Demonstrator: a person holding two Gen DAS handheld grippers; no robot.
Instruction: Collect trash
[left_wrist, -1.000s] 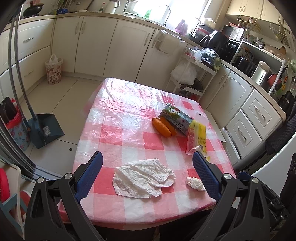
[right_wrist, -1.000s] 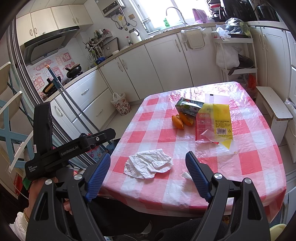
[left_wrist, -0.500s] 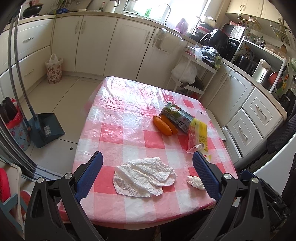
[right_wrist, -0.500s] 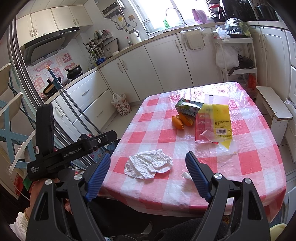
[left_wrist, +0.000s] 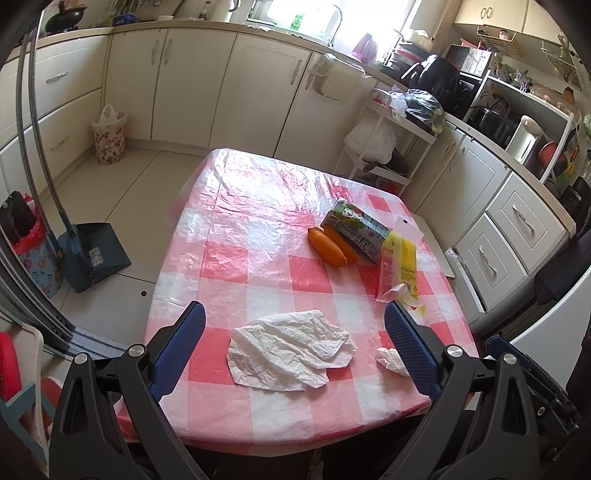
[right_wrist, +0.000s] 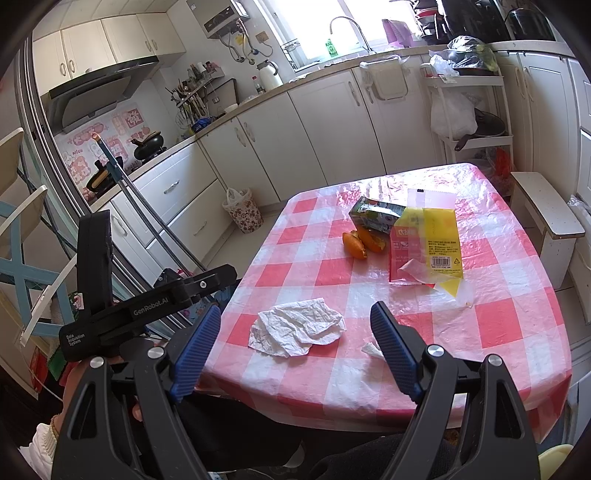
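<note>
— Well, what's the state of both tools?

— Left gripper (left_wrist: 291, 325) and right gripper (right_wrist: 295, 325) both stand wide open over the near edge of the table (left_wrist: 258, 192); neither has hold of anything.

— And the trash?

— A crumpled tissue (left_wrist: 290, 349) lies flat between the left jaws and just ahead of them. A small wad (left_wrist: 391, 360) sits by the left gripper's right-hand finger, partly hidden behind it; in the right wrist view it shows just inside that gripper's right-hand finger (right_wrist: 371, 349). Well beyond the jaws lie orange peel (left_wrist: 330, 245), a carton (left_wrist: 356, 227) and a yellow wrapper (left_wrist: 400, 264), touching or overlapping one another.

— Risks?

— Several, in my judgement. The tissue is thin and flat; jaws closing on it could pinch the plastic cloth too and drag it, shifting everything. The wad is near the table edge, so a nudge from a finger could knock it to the floor. The wrapper looks slick and may slide away instead of lifting.

— Containers?

— A floral bin (left_wrist: 109, 138) with a white liner stands on the floor, far beyond the jaws to the left; its contents cannot be seen. A second bin (left_wrist: 35, 254) with a red liner stands nearer left, something dark sticking out. A dustpan (left_wrist: 96, 254) beside it looks empty. Whether the carton has anything left in it cannot be told.
</note>
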